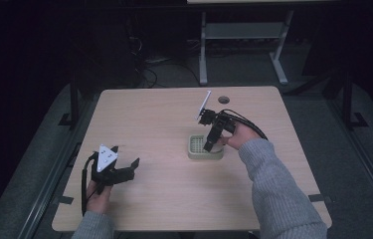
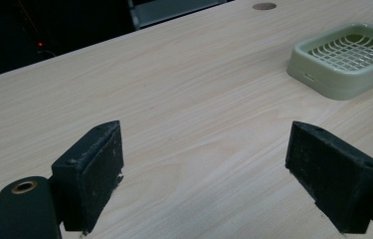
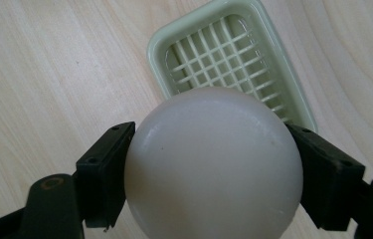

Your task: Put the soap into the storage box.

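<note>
A smooth white ball [image 3: 214, 169] sits clamped between the jaws of my right gripper [image 3: 211, 142], which is shut on it. Just beyond the ball lies a pale green slotted tray [image 3: 156, 55] on the wooden table. In the high view the right gripper [image 1: 209, 145] points down over this tray [image 1: 194, 153], right of the table's middle. My left gripper [image 1: 124, 157] rests near the front left of the table, open with nothing between its jaws. Its own view shows the left gripper [image 2: 219, 174] wide apart over bare wood, with the tray [image 2: 323, 84] at the upper right.
A round cable hole [image 1: 224, 99] sits near the table's far edge. Beyond the table stands another desk's frame [image 1: 203, 50] with cables on the floor. Bare wood [image 1: 154, 119] stretches between the two grippers.
</note>
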`<state>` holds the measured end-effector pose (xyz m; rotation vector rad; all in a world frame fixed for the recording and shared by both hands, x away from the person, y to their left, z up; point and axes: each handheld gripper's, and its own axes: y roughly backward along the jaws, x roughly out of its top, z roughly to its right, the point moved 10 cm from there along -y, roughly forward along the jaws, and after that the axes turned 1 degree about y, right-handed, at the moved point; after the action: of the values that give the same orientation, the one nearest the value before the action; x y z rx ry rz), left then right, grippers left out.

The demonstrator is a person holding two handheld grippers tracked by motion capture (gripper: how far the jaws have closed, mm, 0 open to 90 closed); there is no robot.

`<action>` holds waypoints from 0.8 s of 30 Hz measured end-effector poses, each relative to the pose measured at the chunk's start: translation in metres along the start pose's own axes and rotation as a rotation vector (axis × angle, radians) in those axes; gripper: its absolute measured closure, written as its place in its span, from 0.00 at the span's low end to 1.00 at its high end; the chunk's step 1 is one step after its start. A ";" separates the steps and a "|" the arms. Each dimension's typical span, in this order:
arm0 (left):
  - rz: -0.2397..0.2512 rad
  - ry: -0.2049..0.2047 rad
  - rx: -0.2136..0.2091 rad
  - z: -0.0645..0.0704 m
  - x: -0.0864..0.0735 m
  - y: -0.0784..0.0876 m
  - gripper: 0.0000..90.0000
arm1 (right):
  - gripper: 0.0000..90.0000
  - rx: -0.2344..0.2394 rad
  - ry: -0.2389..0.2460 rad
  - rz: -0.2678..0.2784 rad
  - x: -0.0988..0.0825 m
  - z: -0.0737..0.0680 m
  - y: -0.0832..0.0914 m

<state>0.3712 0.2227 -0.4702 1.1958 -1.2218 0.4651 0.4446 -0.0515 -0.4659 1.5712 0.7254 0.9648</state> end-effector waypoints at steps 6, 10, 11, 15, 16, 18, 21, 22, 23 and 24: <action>0.004 0.006 0.002 0.000 0.000 0.000 0.16 | 0.26 -0.006 0.002 -0.005 0.004 0.002 0.002; 0.000 0.000 0.000 0.000 0.000 0.000 0.16 | 0.26 -0.011 0.005 -0.005 0.008 0.002 0.002; 0.000 -0.001 0.000 0.000 0.000 0.000 0.16 | 0.26 -0.011 0.006 -0.005 0.008 0.002 0.002; 0.001 0.002 0.000 0.000 0.000 0.000 0.16 | 0.26 -0.014 -0.001 -0.009 0.011 0.005 -0.003; 0.003 0.005 0.000 0.000 0.000 0.000 0.16 | 0.26 -0.015 -0.004 -0.014 0.011 0.006 -0.005; 0.006 0.006 -0.001 0.001 0.001 0.000 0.16 | 0.26 -0.015 -0.007 -0.018 0.012 0.007 -0.008; 0.003 0.003 -0.003 0.000 0.000 0.000 0.16 | 0.26 -0.021 -0.012 -0.015 0.014 0.010 -0.012; 0.003 0.002 -0.002 0.000 0.000 0.000 0.16 | 0.26 -0.018 -0.019 -0.015 0.015 0.010 -0.013; 0.005 0.003 -0.002 0.001 0.001 0.000 0.16 | 0.26 -0.015 -0.022 -0.018 0.016 0.010 -0.015; 0.004 0.002 -0.002 0.001 0.001 0.000 0.16 | 0.26 -0.019 -0.022 -0.025 0.016 0.011 -0.017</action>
<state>0.3711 0.2219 -0.4696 1.1907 -1.2225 0.4679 0.4627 -0.0393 -0.4803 1.5510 0.7172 0.9324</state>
